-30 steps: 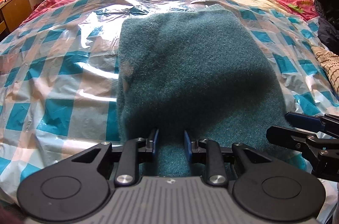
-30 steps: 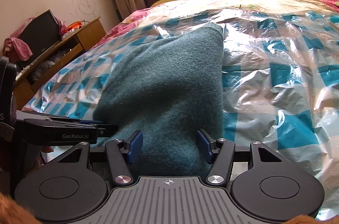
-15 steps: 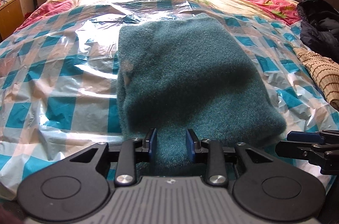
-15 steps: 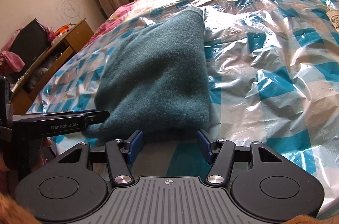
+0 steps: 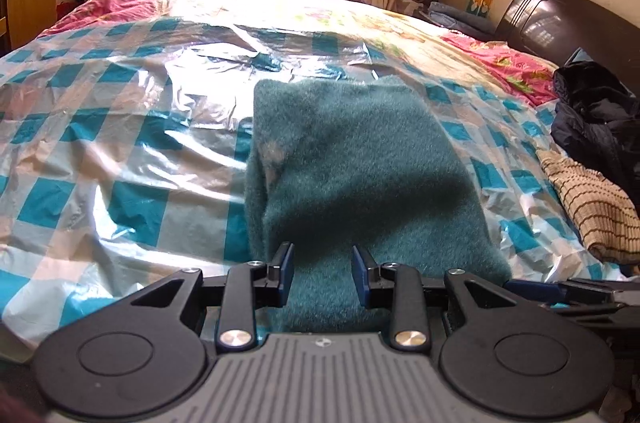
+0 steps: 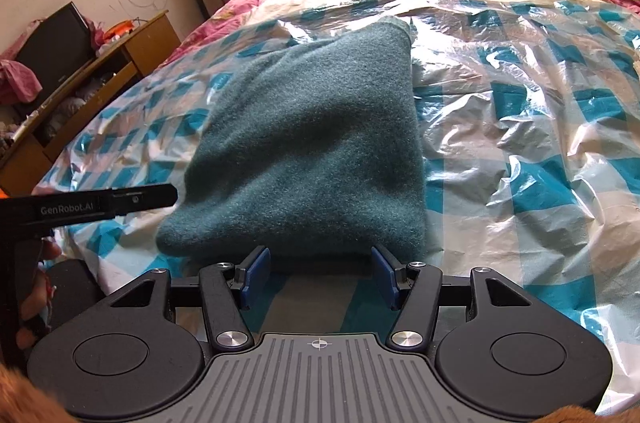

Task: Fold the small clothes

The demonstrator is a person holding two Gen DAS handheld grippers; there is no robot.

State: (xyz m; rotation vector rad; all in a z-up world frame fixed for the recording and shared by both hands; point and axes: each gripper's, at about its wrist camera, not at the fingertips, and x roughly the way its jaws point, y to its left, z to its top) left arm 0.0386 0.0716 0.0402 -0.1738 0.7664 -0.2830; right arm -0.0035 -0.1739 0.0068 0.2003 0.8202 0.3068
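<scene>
A folded teal fleece garment (image 5: 360,175) lies on the checked plastic sheet over the bed; it also shows in the right wrist view (image 6: 316,151). My left gripper (image 5: 323,275) is open, its blue pads either side of the garment's near edge, with cloth between them. My right gripper (image 6: 318,277) is open and empty, just short of the garment's near right edge, over bare sheet. The left gripper's finger (image 6: 120,201) shows at the left of the right wrist view, and the right gripper's finger (image 5: 576,293) shows at the lower right of the left wrist view.
The blue-and-white checked plastic sheet (image 5: 120,163) covers the bed. A brown striped knit (image 5: 592,207) and dark clothes (image 5: 600,115) lie at the right edge. A wooden desk with a dark screen (image 6: 60,63) stands left of the bed. A dark headboard (image 5: 560,19) is at far right.
Both grippers have drawn back toward me from the garment. The right gripper has come off the cloth, which now lies flat on the bed. The left jaws have opened wider.
</scene>
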